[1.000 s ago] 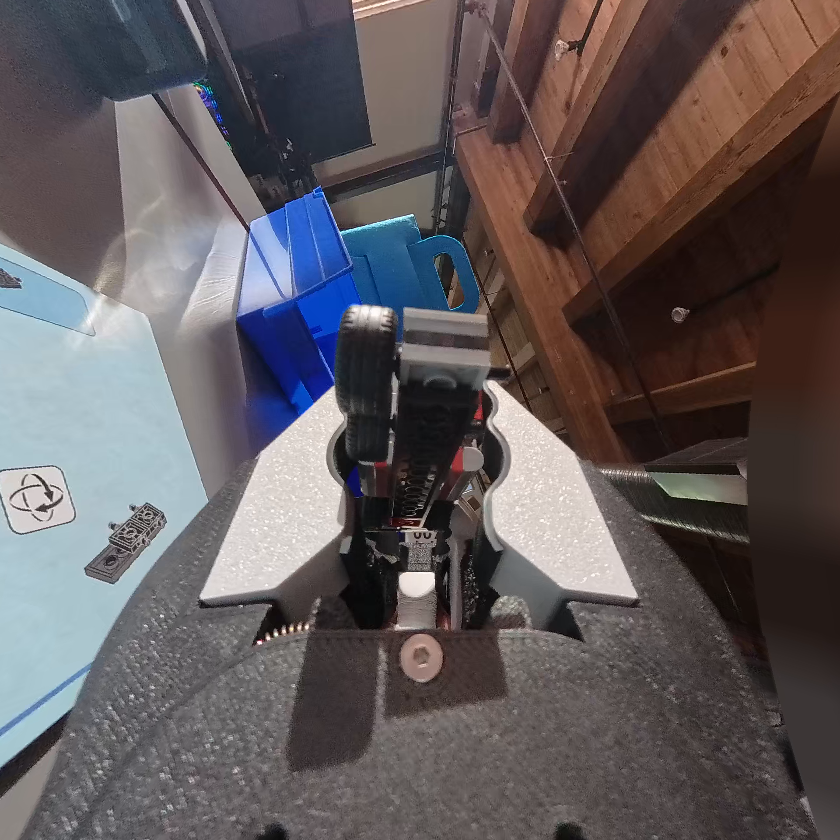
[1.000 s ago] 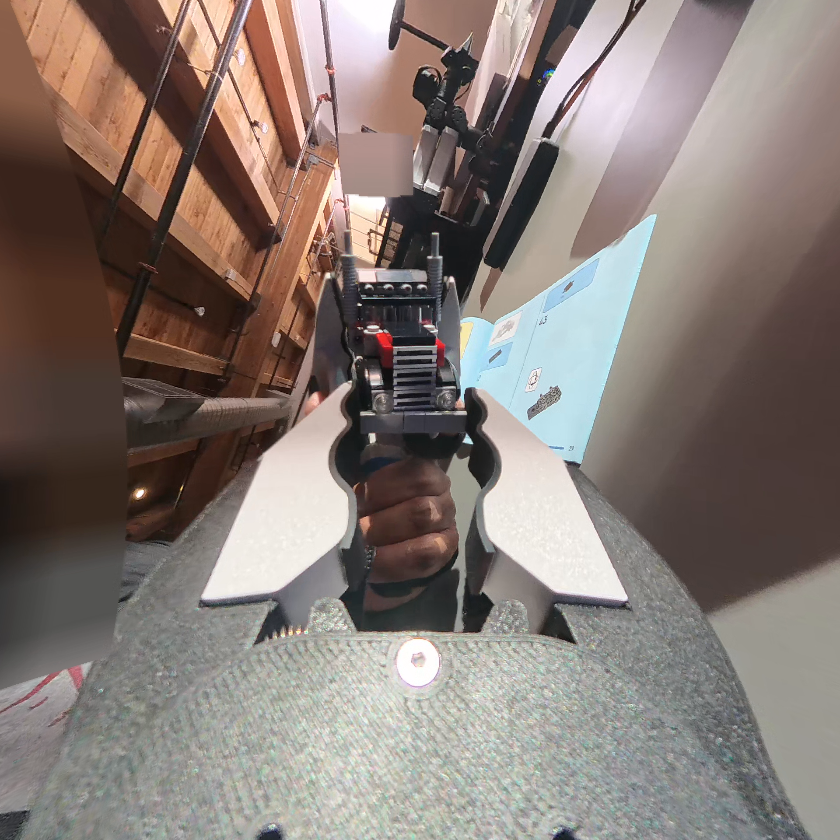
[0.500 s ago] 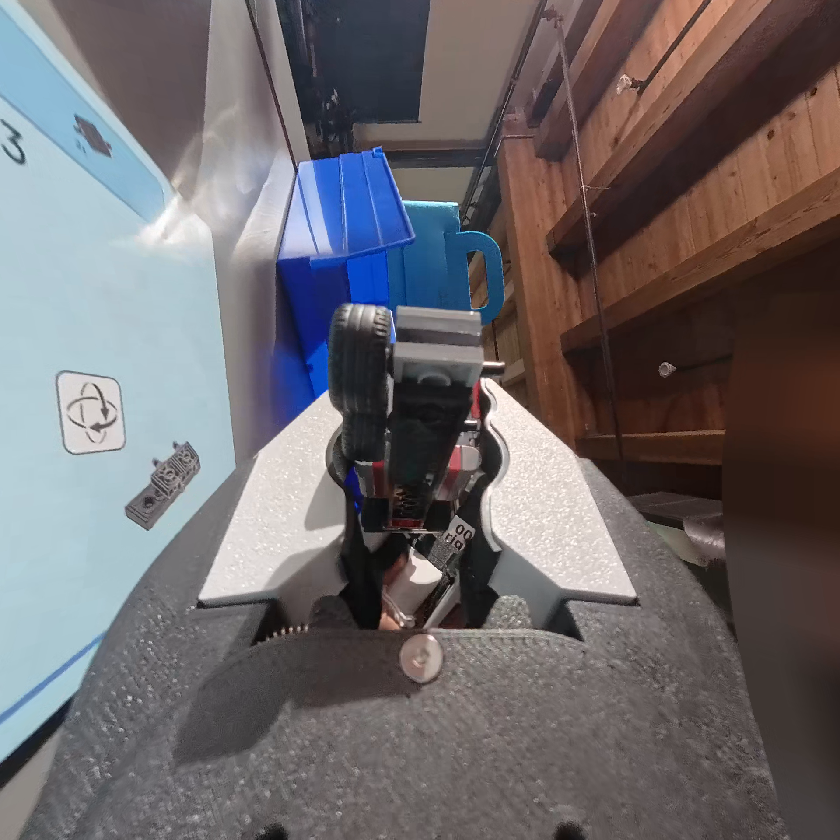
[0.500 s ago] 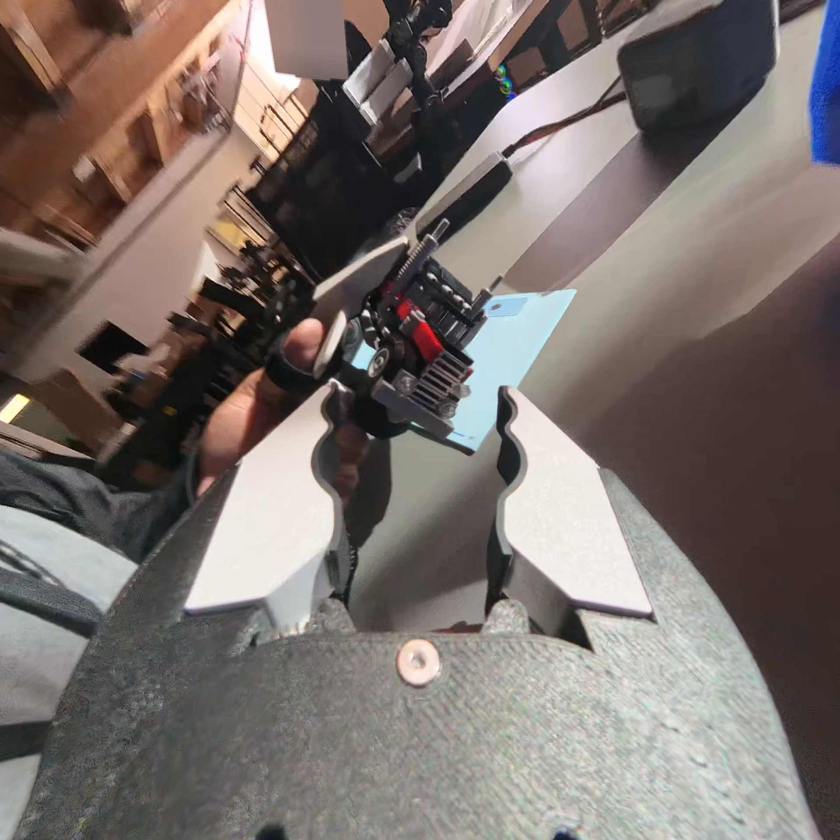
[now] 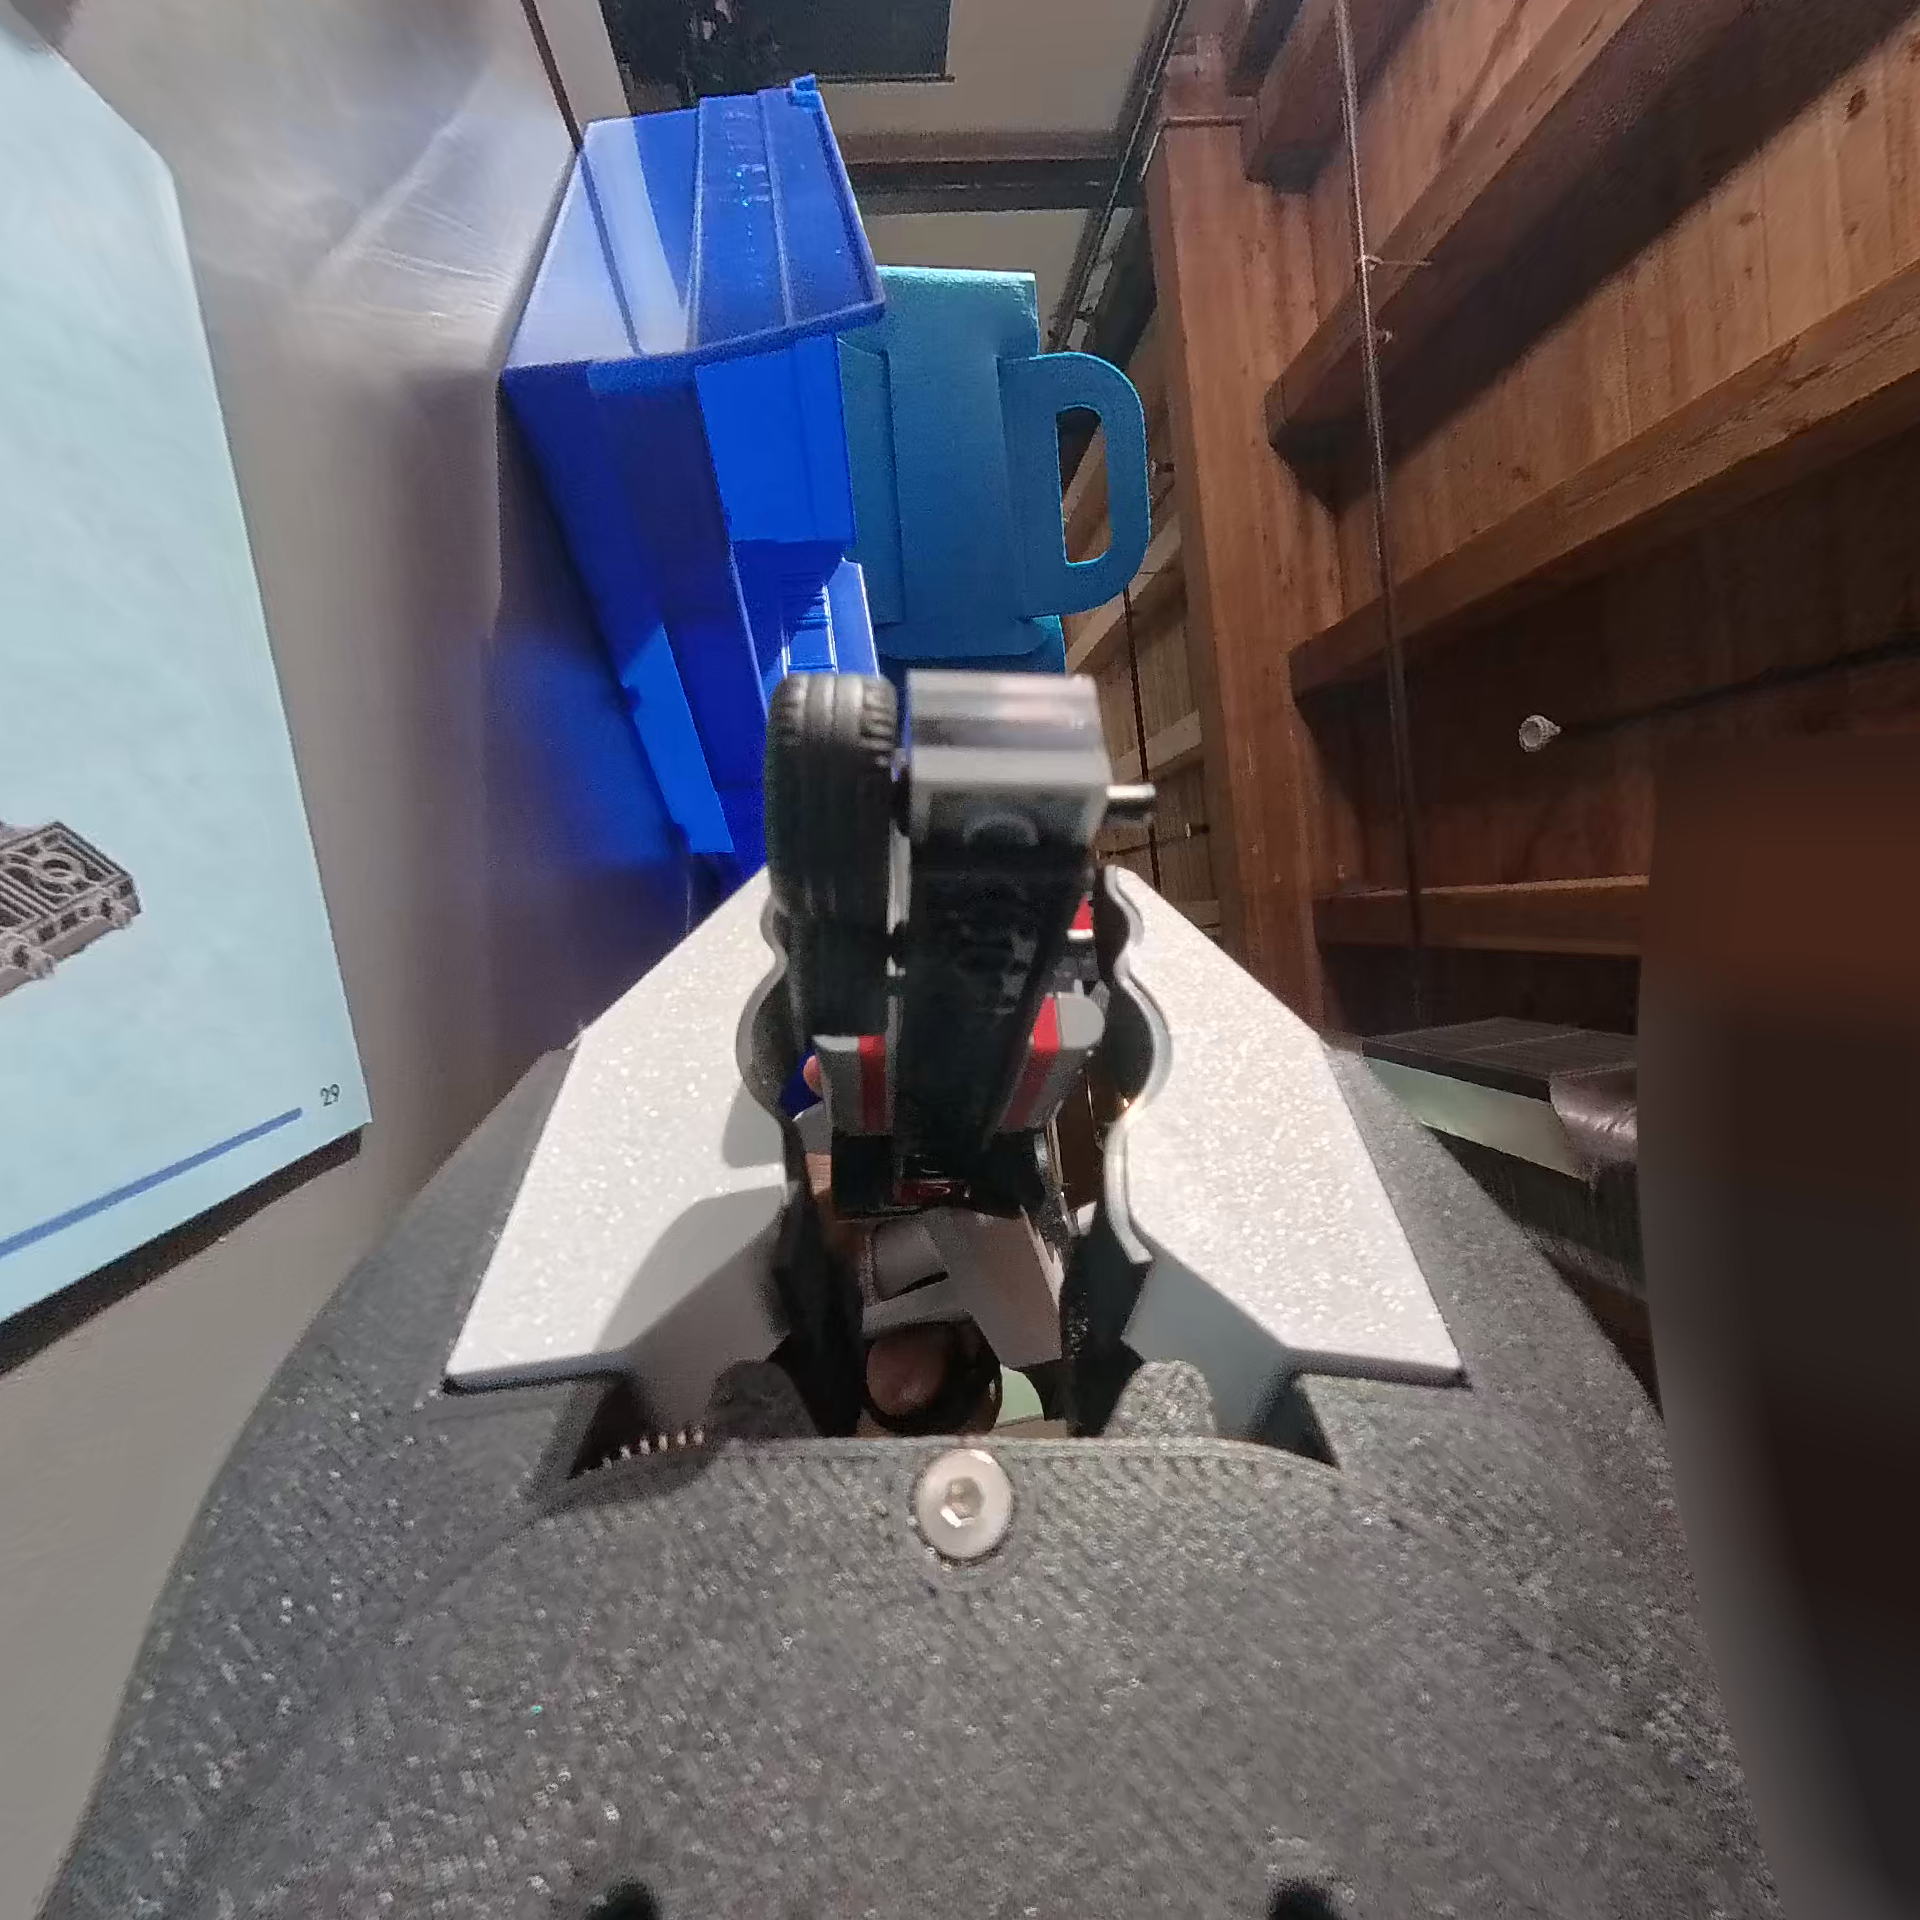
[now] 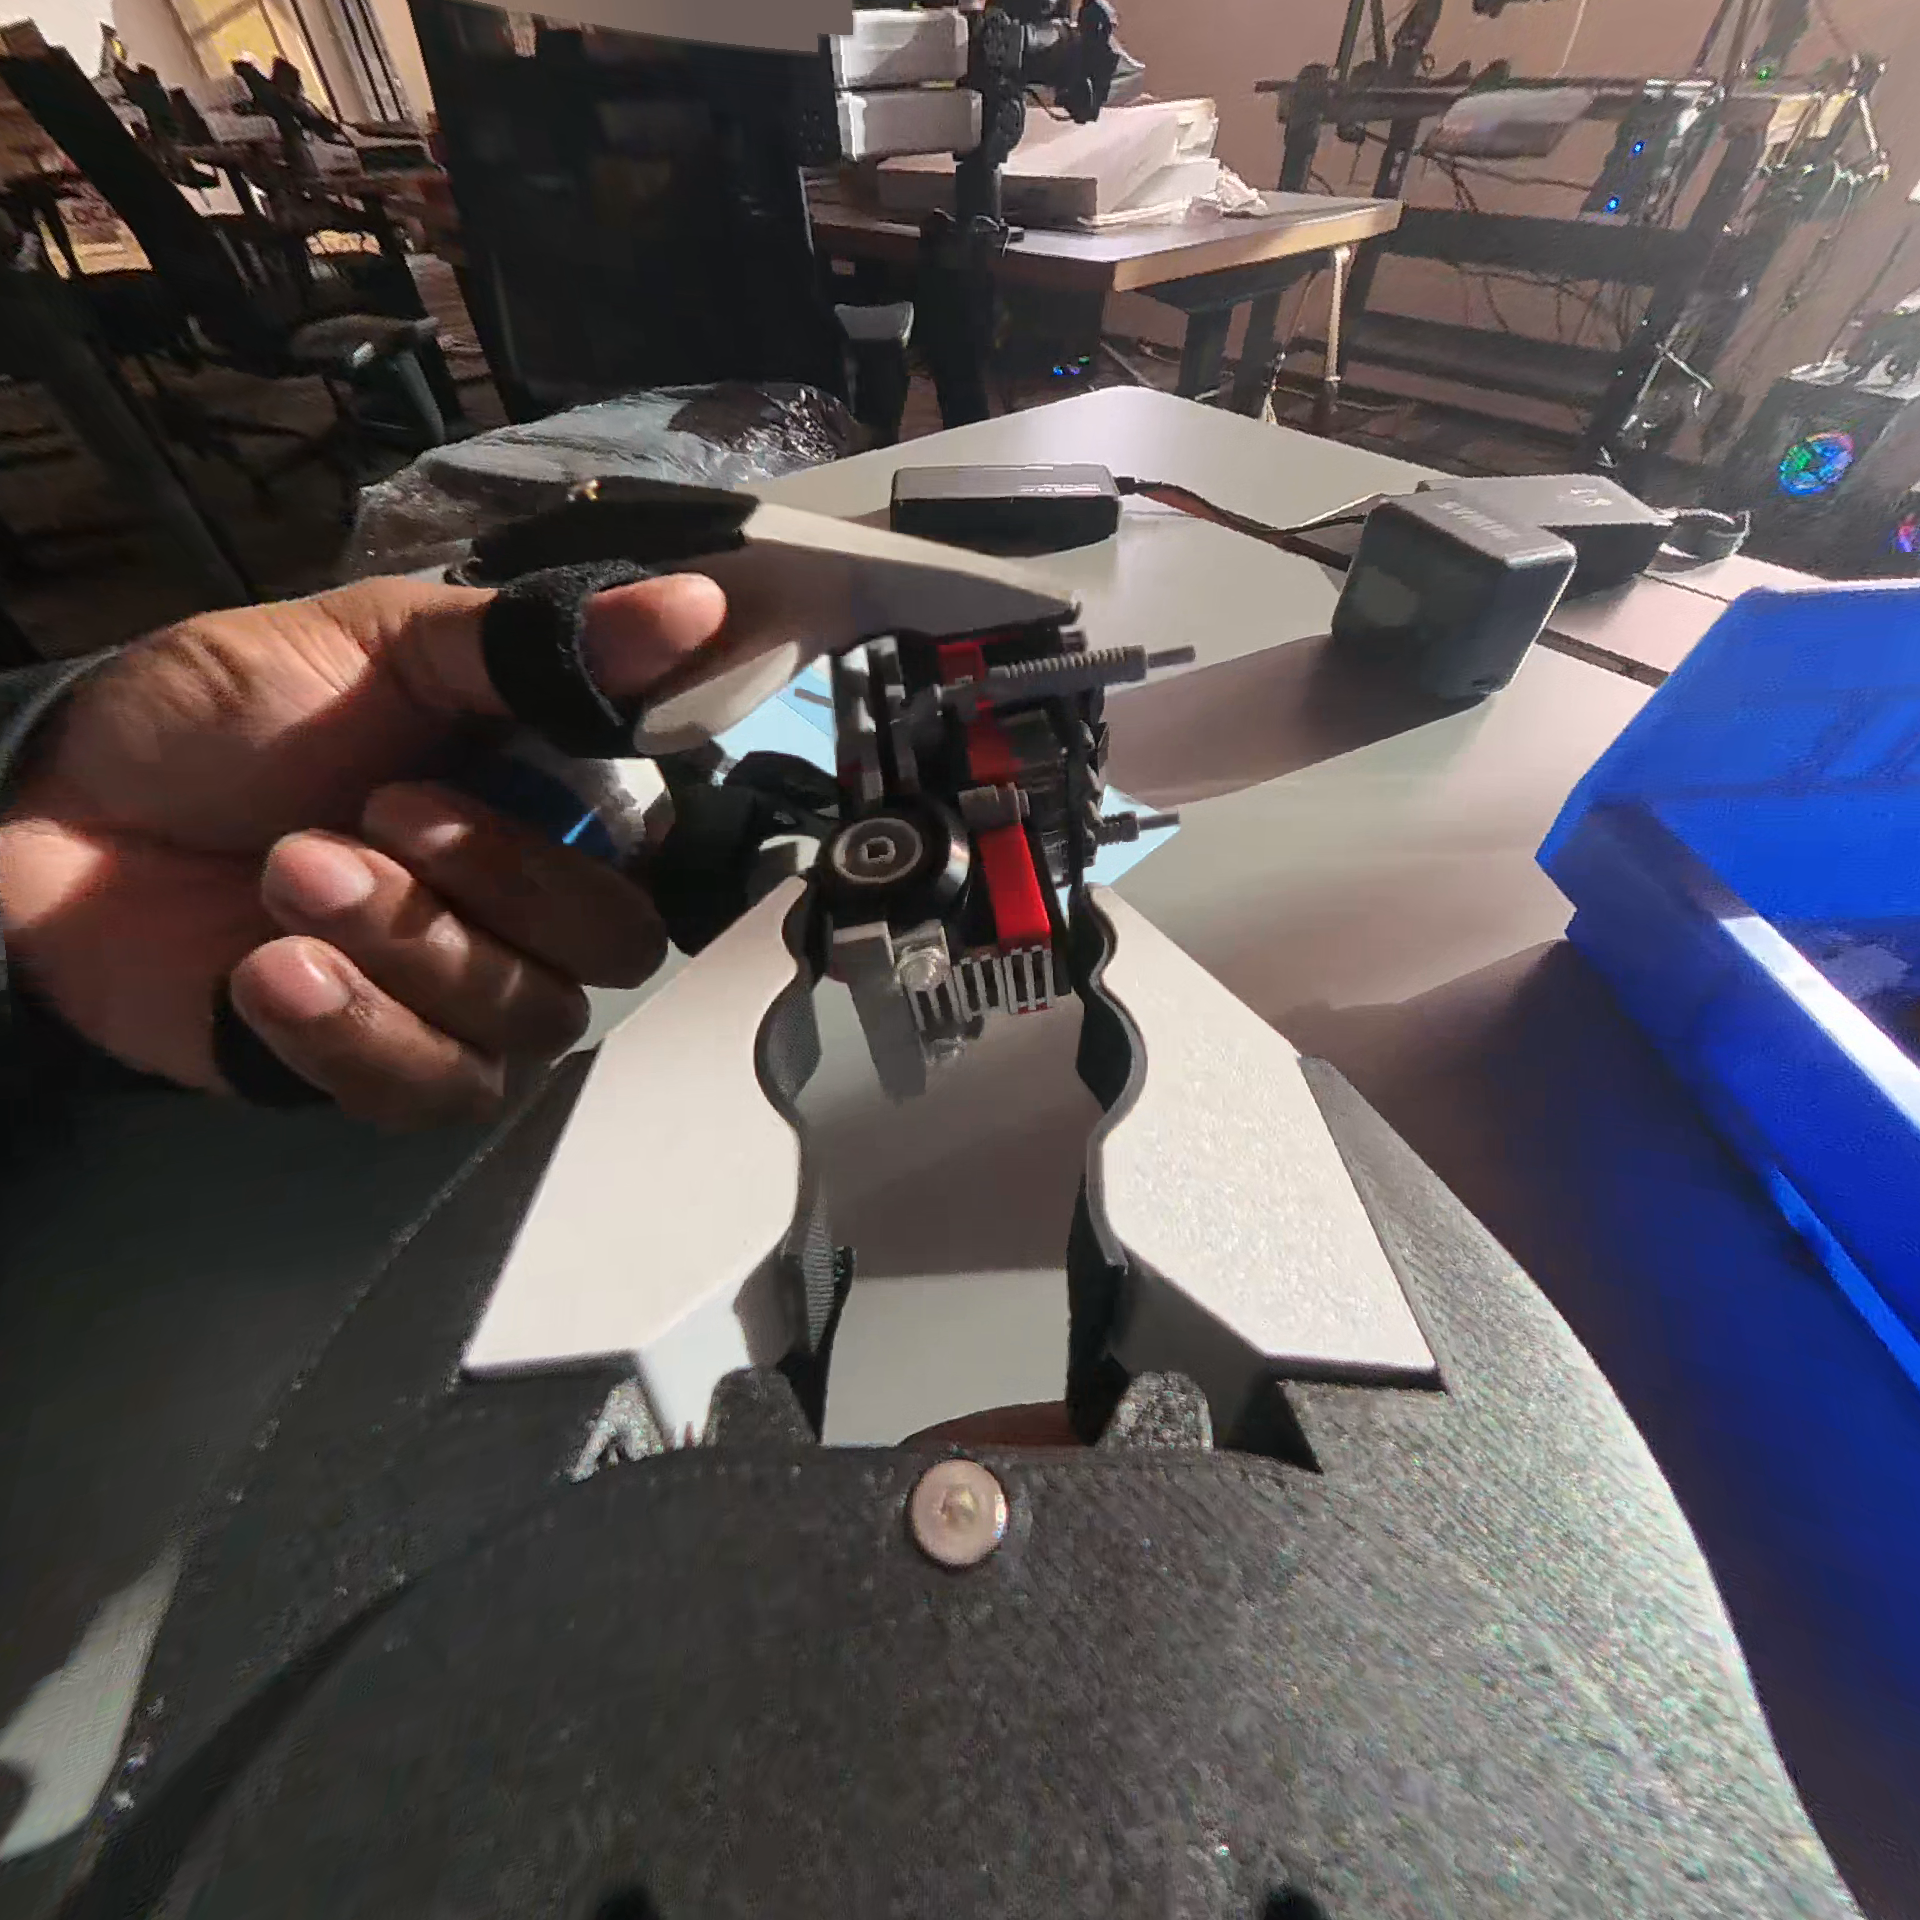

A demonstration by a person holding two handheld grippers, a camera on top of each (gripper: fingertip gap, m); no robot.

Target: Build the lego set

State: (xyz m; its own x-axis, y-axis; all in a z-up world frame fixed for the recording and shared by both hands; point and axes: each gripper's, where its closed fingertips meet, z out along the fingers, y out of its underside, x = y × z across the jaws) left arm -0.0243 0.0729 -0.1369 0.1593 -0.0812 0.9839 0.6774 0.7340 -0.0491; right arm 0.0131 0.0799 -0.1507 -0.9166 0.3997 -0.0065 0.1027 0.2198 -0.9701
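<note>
With the left gripper point(image 5: 940, 977) pinching the toy truck point(image 5: 935, 935) firmly, keep the spread, empty right gripper point(image 6: 945, 997) aligned squarely before pushing on any piece.

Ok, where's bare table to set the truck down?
Best patch: the grey table bordered by the blue bin on the right, the black cube behind and the light-blue booklet on the left, just beyond the truck. The far edge is crowded: a flat black box, the cube and cables.

Blue bin point(image 6: 1756, 831) cut off at right edge; instruction booklet point(image 5: 135, 727) at left edge, partly blurred.
</note>
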